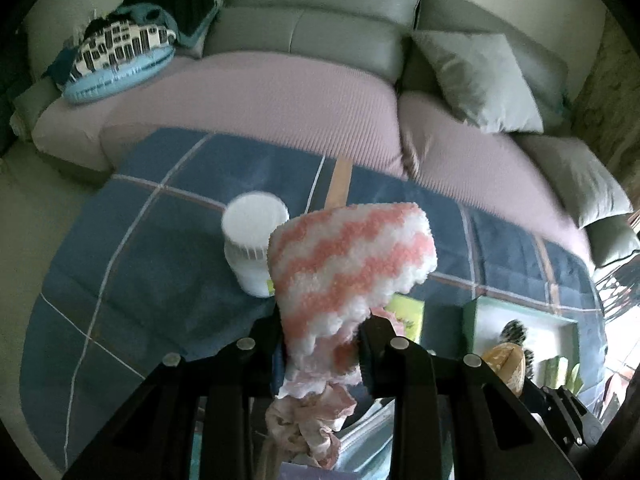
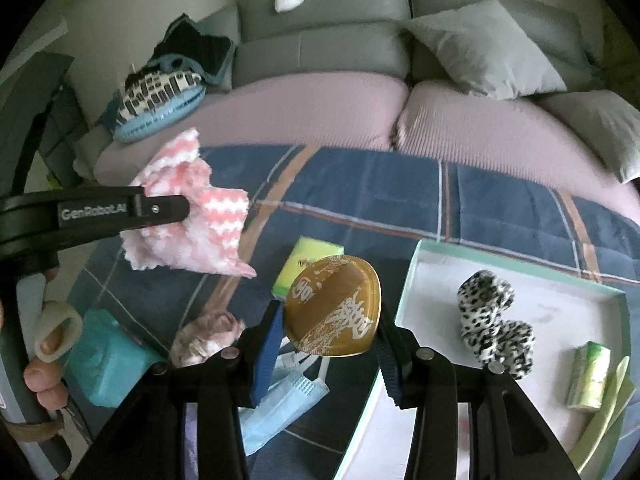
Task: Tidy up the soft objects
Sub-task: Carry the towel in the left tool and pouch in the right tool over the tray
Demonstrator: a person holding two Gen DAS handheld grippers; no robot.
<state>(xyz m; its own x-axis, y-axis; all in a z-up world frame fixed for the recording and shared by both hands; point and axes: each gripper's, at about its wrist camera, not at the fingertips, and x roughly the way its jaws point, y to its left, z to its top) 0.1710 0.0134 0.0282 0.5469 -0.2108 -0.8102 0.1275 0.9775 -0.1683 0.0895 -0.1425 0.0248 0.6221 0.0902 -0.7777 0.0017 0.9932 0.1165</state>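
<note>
Pink-and-white fluffy cloth (image 1: 352, 260) is pinched between the two fingers of the left hand-held gripper (image 1: 324, 344), lifted clear above the blue checked blanket (image 1: 132, 264); most of the cloth stands out beyond the fingertips. Below it, on the blanket, lies a crumpled pale pink cloth (image 1: 308, 416). Just left of the lifted cloth stands a white jar (image 1: 254, 240). In the right wrist view the same cloth (image 2: 188, 220) hangs at the left, clamped near its middle. The right hand-held gripper (image 2: 332, 344) is closed on a flat golden-brown packet (image 2: 334, 308), held above the blanket with its printed face toward the camera. On the right lies a shallow white tray with a green rim (image 2: 520, 264), holding a leopard-print fuzzy item (image 2: 494, 320) and a small green pack (image 2: 590, 376). A blue face mask (image 2: 280, 404) lies under the right gripper, a yellow-green pack (image 2: 308, 264) just beyond the packet. At the far side stands a grey sofa (image 2: 320, 40) with cushions.
</note>
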